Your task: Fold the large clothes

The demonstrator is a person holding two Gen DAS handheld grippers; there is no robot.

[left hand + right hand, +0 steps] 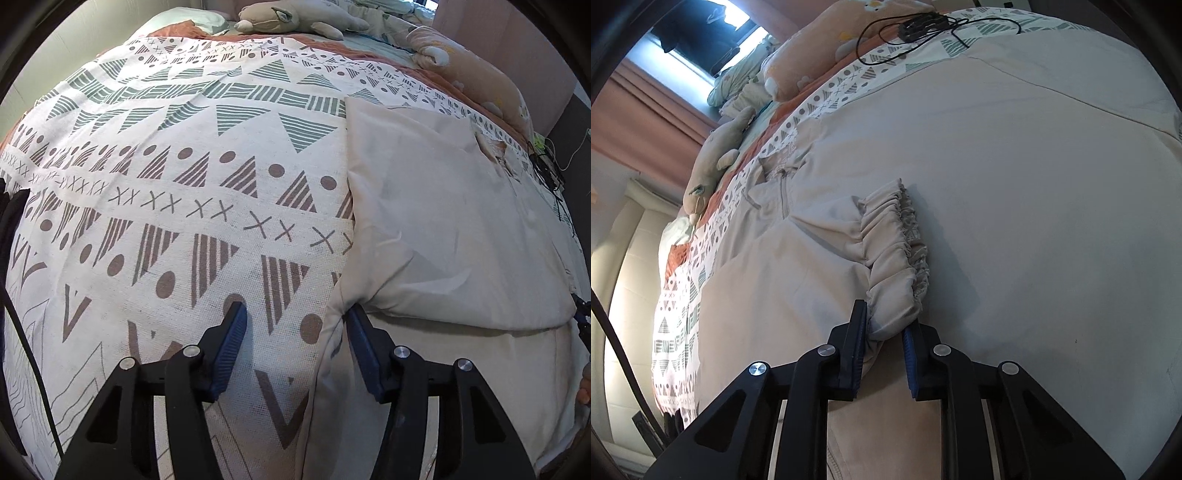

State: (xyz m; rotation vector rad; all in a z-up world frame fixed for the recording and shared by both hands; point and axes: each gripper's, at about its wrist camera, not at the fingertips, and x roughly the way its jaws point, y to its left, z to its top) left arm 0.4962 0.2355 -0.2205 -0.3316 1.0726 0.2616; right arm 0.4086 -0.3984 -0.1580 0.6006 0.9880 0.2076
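Observation:
A large beige jacket lies spread on the patterned bedspread, filling the right of the left wrist view. My left gripper is open, low over the bedspread at the jacket's left edge; its right finger touches the fabric. In the right wrist view the jacket covers most of the bed, zipper and collar at the left. My right gripper is partly closed around the gathered elastic sleeve cuff, which lies folded over the jacket body between its fingertips.
Plush toys and a peach pillow lie at the head of the bed. A black cable bundle sits on the bed's far side. Pink curtains and a window are at the left.

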